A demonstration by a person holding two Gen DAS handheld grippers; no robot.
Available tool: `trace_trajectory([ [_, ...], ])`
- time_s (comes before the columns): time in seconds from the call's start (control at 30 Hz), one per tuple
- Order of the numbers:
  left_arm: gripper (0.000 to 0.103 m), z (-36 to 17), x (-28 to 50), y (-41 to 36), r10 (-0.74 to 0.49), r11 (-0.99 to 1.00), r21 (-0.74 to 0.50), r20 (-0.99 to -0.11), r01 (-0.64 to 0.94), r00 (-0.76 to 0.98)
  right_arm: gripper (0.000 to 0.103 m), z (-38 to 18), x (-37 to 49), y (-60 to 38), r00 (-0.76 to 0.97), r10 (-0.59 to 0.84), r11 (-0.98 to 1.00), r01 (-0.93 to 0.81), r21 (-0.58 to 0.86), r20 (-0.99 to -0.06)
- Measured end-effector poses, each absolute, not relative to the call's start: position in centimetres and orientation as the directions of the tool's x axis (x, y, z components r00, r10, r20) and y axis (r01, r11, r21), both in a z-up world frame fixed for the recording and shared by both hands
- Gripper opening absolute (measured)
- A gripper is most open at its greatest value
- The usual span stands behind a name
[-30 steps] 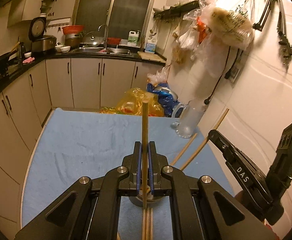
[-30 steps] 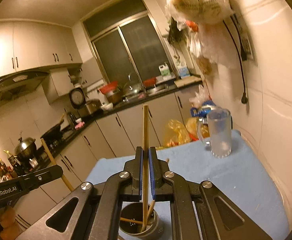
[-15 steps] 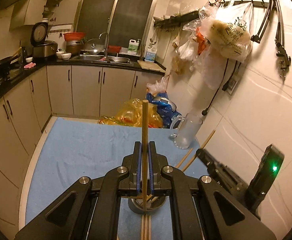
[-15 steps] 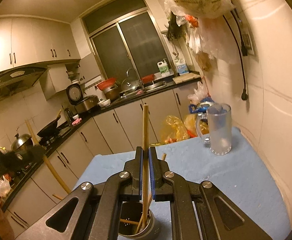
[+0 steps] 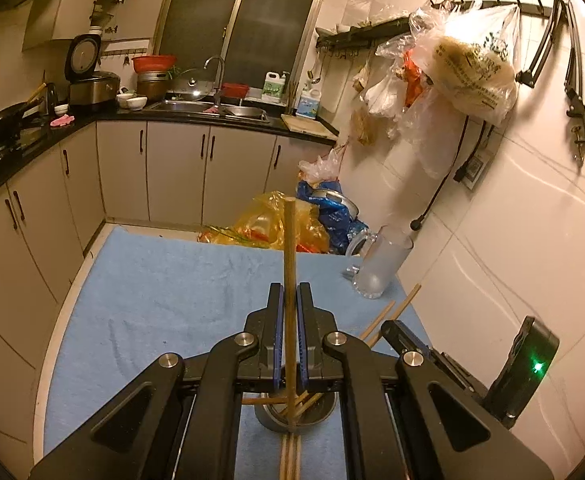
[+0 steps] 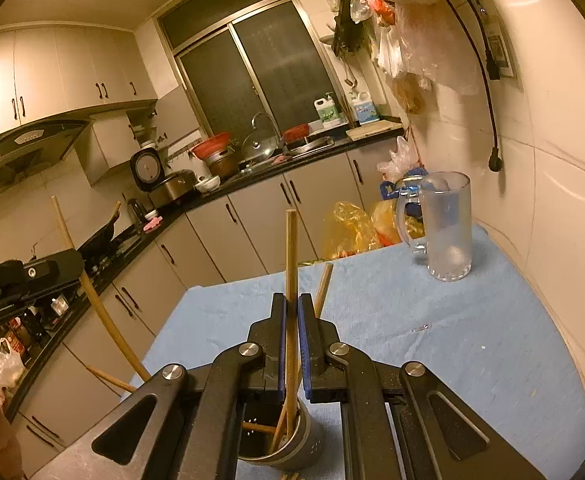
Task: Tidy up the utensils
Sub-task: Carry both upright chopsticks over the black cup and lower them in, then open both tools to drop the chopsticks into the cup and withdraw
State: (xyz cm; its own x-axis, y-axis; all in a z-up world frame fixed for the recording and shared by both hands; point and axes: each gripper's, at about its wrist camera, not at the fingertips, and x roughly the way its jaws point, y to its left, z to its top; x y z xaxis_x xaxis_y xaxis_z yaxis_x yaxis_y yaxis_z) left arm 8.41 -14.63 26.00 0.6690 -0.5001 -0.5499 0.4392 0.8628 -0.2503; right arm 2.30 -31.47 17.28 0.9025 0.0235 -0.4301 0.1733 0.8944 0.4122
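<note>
In the left wrist view my left gripper (image 5: pixel 290 294) is shut on a wooden chopstick (image 5: pixel 289 240) that stands nearly upright. Its lower end hangs over a metal utensil holder (image 5: pixel 268 420) with several chopsticks in it. In the right wrist view my right gripper (image 6: pixel 291 306) is shut on another chopstick (image 6: pixel 291 248), whose lower end reaches into the same holder (image 6: pixel 304 440). The left gripper's body (image 6: pixel 32 274) shows at the left edge, with its chopstick (image 6: pixel 92 304) slanting down. Loose chopsticks (image 5: pixel 290 458) lie on the cloth just in front of the holder.
A blue cloth (image 5: pixel 164 292) covers the table. A frosted glass mug (image 6: pixel 448 228) stands at its far right corner by the tiled wall. Plastic bags (image 5: pixel 276 224) sit beyond the far edge. Cabinets and a counter run along the left and back.
The right gripper has sunk with its chopstick, so more of the holder shows under it. The left gripper has risen a little; in the right wrist view it stands higher at the left.
</note>
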Motion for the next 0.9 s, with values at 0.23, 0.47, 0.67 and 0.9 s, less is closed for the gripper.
trace_trajectory([
  [0.23,0.006,27.2,8.1,-14.1,-0.509,0.858,-0.254,-0.526,0.446,0.681,0.006,17.8,2.1,-31.3,0.909,0.012,0.9,0.171,0.401,-0.416],
  [0.47,0.006,24.1,9.0,-15.6,-0.486,0.868,-0.24,-0.593,0.435,0.642,0.006,17.2,2.4,-31.2,0.899,0.025,0.895,0.174,0.41,-0.437],
  [0.67,0.006,22.1,9.4,-16.3,-0.472,0.87,-0.218,-0.626,0.443,0.62,0.007,17.4,2.1,-31.2,0.9,0.037,0.897,0.161,0.411,-0.434],
  [0.9,0.027,23.5,7.7,-15.0,-0.469,0.877,-0.219,-0.585,0.428,0.662,0.017,19.3,-0.4,-31.8,0.915,0.014,0.898,0.166,0.407,-0.403],
])
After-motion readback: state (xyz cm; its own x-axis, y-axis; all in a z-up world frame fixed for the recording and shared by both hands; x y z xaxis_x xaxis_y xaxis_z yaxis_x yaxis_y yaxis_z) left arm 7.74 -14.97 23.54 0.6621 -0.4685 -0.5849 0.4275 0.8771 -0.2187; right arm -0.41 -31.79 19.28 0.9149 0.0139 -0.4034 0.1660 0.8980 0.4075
